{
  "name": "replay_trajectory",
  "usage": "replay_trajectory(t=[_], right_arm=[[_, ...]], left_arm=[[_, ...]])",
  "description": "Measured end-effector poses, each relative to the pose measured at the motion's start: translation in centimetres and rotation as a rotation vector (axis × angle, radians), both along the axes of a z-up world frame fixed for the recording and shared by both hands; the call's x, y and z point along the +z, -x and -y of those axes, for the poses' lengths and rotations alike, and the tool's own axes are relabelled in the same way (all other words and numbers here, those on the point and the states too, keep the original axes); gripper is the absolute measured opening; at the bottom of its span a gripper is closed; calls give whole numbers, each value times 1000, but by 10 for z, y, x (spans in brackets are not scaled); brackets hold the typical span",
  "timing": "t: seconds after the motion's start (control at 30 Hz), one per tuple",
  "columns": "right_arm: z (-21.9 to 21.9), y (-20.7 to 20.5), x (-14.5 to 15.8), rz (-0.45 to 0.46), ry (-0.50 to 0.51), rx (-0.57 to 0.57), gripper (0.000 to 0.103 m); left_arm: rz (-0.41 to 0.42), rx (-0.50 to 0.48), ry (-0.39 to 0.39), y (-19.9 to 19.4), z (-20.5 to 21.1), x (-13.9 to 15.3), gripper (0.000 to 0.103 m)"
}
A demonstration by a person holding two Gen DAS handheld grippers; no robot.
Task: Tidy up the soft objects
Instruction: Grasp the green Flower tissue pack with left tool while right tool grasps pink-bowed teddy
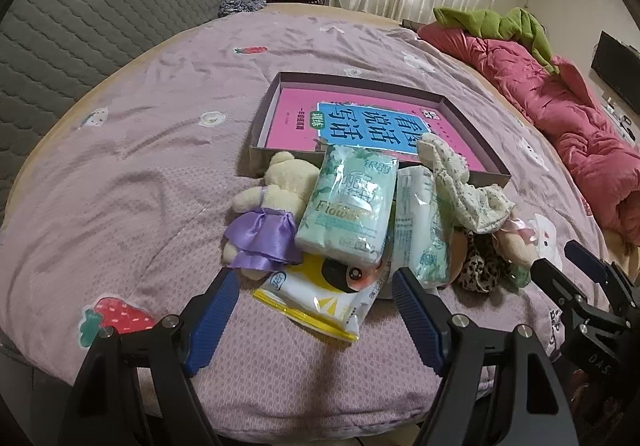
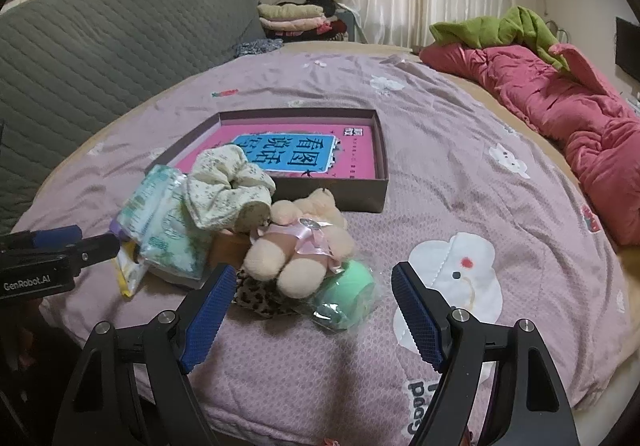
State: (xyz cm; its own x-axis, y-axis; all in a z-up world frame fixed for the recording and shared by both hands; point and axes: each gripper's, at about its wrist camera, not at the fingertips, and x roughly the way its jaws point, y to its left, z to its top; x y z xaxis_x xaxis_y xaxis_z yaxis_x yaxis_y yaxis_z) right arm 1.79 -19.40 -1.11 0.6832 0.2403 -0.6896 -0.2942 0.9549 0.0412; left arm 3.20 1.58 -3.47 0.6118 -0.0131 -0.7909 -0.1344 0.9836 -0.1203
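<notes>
Only the left view catches the purple-dress bear (image 1: 264, 213) – both tools, left (image 1: 314, 316) and right (image 2: 308, 312), gape empty before the bed's (image 2: 460, 173) pile.

Bed (image 2: 460, 173), lilac cover: box (image 2: 360, 193) mid-bed; soft-toy and tissue-pack heap (image 2: 224, 230) just before box; red quilt (image 2: 560, 117) right of box.
</notes>
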Motion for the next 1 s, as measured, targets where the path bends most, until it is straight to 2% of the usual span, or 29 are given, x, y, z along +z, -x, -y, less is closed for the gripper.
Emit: replay_trajectory(t=[0.47, 1.0], right_arm=[[-4, -16, -11, -19, 5, 16, 81], [-12, -28, -23, -34, 24, 45, 81]], left_arm=[[-28, -35, -19, -26, -1, -12, 78], [-6, -45, -12, -58, 2, -12, 77]])
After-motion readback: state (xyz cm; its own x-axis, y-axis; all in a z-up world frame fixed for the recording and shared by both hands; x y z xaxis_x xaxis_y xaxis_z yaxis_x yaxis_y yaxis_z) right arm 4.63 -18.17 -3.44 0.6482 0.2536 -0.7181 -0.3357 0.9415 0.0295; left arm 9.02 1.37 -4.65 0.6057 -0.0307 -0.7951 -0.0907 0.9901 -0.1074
